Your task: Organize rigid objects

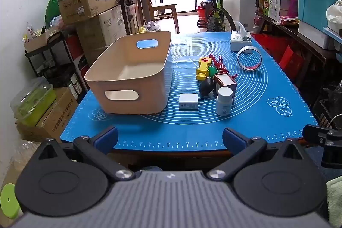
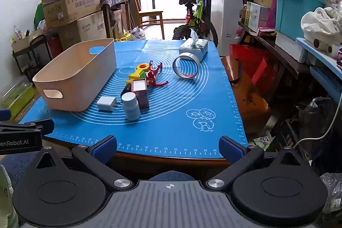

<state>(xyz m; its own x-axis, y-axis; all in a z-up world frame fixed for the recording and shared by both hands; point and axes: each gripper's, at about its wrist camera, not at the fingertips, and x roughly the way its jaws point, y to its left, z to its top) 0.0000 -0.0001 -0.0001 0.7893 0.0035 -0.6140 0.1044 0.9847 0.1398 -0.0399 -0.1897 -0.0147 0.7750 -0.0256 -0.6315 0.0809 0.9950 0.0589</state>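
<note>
An empty beige bin [image 1: 128, 76] [image 2: 74, 76] stands on the left of the blue mat [image 1: 245, 121] [image 2: 181, 104]. To its right lie a white charger [image 1: 188, 101] [image 2: 106, 103], a white bottle [image 1: 223, 100] [image 2: 130, 105], a dark red box [image 1: 225, 81] [image 2: 140, 90], a black-green object [image 1: 207, 85], a yellow toy [image 1: 203, 66] [image 2: 139, 72], a red clamp [image 1: 220, 63] [image 2: 154, 76] and a tape roll [image 1: 249, 58] [image 2: 186, 65]. My left gripper [image 1: 170, 140] and right gripper [image 2: 168, 145] are open and empty at the mat's near edge.
A tissue box [image 1: 241, 41] [image 2: 194, 46] sits at the far right of the mat. Stacked cardboard boxes [image 1: 92, 5] stand left, a bicycle [image 2: 196, 14] behind the table, and cluttered shelves [image 2: 299, 25] on the right.
</note>
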